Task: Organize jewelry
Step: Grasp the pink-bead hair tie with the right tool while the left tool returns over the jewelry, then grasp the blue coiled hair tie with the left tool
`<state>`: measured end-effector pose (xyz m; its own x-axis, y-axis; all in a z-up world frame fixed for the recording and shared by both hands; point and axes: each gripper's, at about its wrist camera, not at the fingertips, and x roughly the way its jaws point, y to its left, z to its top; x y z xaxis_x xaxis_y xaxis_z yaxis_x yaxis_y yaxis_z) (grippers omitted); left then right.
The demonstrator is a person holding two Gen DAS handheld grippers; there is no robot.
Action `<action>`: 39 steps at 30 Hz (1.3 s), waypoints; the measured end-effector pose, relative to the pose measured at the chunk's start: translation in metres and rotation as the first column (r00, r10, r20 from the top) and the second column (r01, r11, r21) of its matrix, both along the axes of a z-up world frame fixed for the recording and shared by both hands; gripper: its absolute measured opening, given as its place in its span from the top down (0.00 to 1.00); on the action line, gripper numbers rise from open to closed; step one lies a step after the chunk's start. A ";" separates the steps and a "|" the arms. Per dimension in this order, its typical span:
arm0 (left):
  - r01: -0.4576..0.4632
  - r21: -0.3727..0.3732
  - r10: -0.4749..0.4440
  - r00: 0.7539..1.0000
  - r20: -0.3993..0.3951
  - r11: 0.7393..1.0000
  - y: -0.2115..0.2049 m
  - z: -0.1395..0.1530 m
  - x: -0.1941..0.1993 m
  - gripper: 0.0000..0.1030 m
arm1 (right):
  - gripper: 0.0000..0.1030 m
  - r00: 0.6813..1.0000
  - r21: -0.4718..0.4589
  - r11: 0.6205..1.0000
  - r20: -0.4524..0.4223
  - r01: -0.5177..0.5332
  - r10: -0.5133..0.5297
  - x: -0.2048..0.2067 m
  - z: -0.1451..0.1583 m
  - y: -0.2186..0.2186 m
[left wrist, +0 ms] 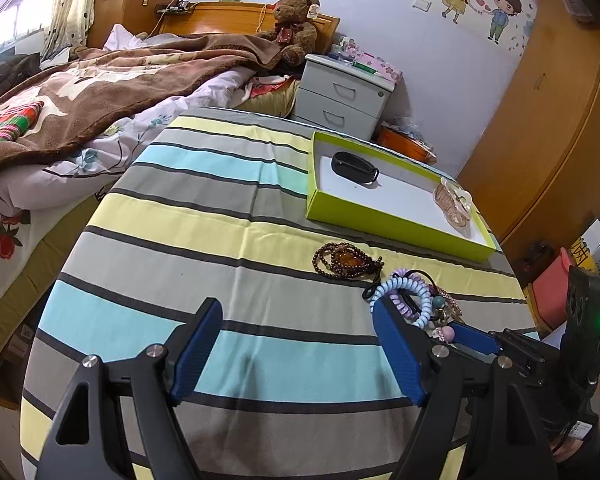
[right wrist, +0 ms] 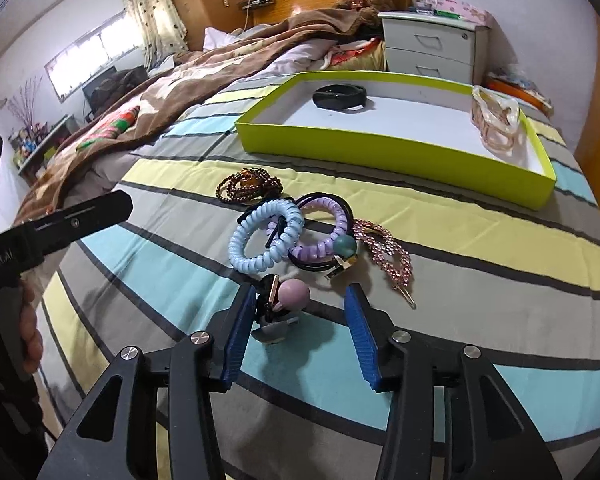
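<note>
**Pile half sorted, right gripper lining up on pink bead tie**

With jaws spread wide and empty, left gripper (left wrist: 298, 340) hovers over striped cloth (left wrist: 228, 208), just left of the pile. Going left to right on right wrist view: brown bead bracelet (right wrist: 246, 186), blue coil tie (right wrist: 266, 238), purple coil tie (right wrist: 324, 228), rhinestone clip (right wrist: 388, 250). Nearest of all, pink bead tie (right wrist: 294, 296), sitting by left finger of right gripper (right wrist: 300, 334), jaws apart, nothing clamped yet. Green tray (right wrist: 380, 152) beyond, w/ black band (right wrist: 340, 96) and clear claw clip (right wrist: 496, 118) already inside.

Risks, as a guess: bead round, so could squirt out sideways on closing; cords tangled w/ coil ties, so could drag neighbours along & drop them short of tray; bead off-centre, so might get pushed not pinched.

Writing: partial "nRobot.AI" on other gripper's body at far left; rest too small to read
</note>
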<state>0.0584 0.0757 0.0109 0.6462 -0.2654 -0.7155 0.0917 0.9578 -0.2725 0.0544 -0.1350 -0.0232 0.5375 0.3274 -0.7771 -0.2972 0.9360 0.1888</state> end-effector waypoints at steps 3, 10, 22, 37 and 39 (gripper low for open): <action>-0.002 0.000 0.002 1.000 -0.005 1.000 0.002 -0.002 0.000 0.23 | 0.54 1.000 -0.018 1.000 0.018 -0.009 0.009 -0.003 -0.001 0.003; -0.008 0.002 0.008 1.000 -0.016 1.000 0.002 -0.005 -0.001 0.23 | 0.82 1.000 -0.018 1.000 0.014 -0.026 0.026 -0.006 -0.002 0.005; 0.087 0.037 -0.087 0.996 0.001 0.996 -0.027 -0.004 -0.002 0.23 | 0.83 0.996 0.013 0.996 0.034 0.086 -0.087 -0.025 0.007 -0.038; 0.332 0.212 -0.346 0.938 0.031 0.919 -0.100 -0.015 -0.003 0.30 | 0.83 0.991 0.054 0.990 0.034 0.130 -0.132 -0.036 0.007 -0.062; 0.336 0.228 -0.350 0.936 0.025 0.914 -0.105 -0.018 -0.001 0.37 | 0.83 0.991 0.057 0.990 0.030 0.127 -0.129 -0.036 0.006 -0.063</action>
<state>0.0572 -0.0295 -0.0071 0.5894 -0.3224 -0.7407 0.4356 0.8990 -0.0447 0.0181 -0.1985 -0.0177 0.6033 0.2957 -0.7406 -0.1826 0.9553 0.2326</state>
